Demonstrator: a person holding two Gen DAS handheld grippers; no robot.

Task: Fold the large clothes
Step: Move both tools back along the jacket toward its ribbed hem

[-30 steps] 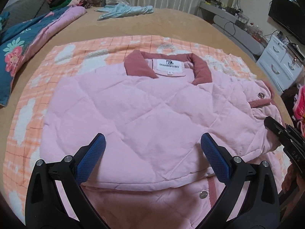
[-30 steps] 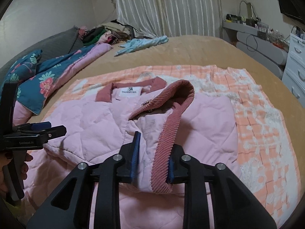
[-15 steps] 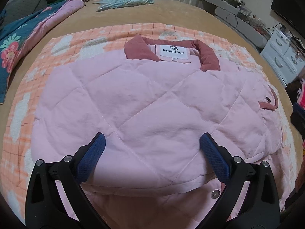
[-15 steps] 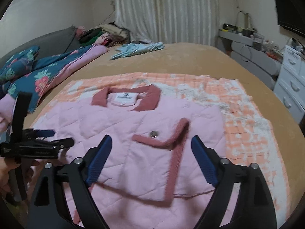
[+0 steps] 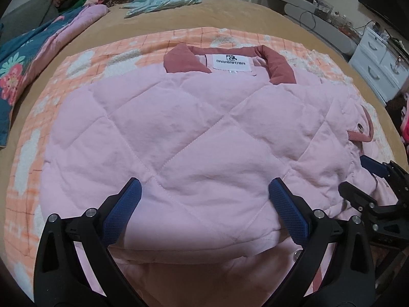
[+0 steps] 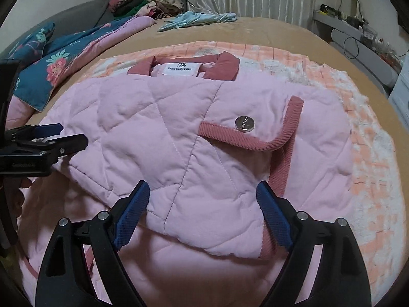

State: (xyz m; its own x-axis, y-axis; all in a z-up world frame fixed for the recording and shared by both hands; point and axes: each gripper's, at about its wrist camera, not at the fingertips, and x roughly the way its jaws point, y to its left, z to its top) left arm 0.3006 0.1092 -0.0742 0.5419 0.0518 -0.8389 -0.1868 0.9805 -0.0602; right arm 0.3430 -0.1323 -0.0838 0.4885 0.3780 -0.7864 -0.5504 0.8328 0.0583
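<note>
A pink quilted jacket [image 5: 191, 128] [image 6: 166, 128] with a dusty-red collar [image 5: 278, 66] lies partly folded on an orange checked blanket [image 5: 76, 71] [image 6: 370, 153]. Its sleeve cuff with a silver snap [image 6: 244, 124] rests flat across the body. My left gripper [image 5: 204, 204] hovers open just over the jacket's near folded edge, pads not pressing. My right gripper [image 6: 203, 204] stands open over the folded sleeve's near edge, holding nothing. Each gripper shows at the edge of the other's view: the left gripper [image 6: 64, 138], the right gripper [image 5: 370, 179].
A floral blue quilt [image 5: 15, 71] lies at the left of the bed. A light blue garment [image 5: 161, 1] and a pile of clothes [image 6: 148, 5] lie at the far side. White drawers [image 5: 378, 58] and a shelf with cables stand on the right.
My right gripper let go of the red-trimmed sleeve cuff and opened; the sleeve now lies flat on the jacket. Both grippers have dropped closer to the jacket.
</note>
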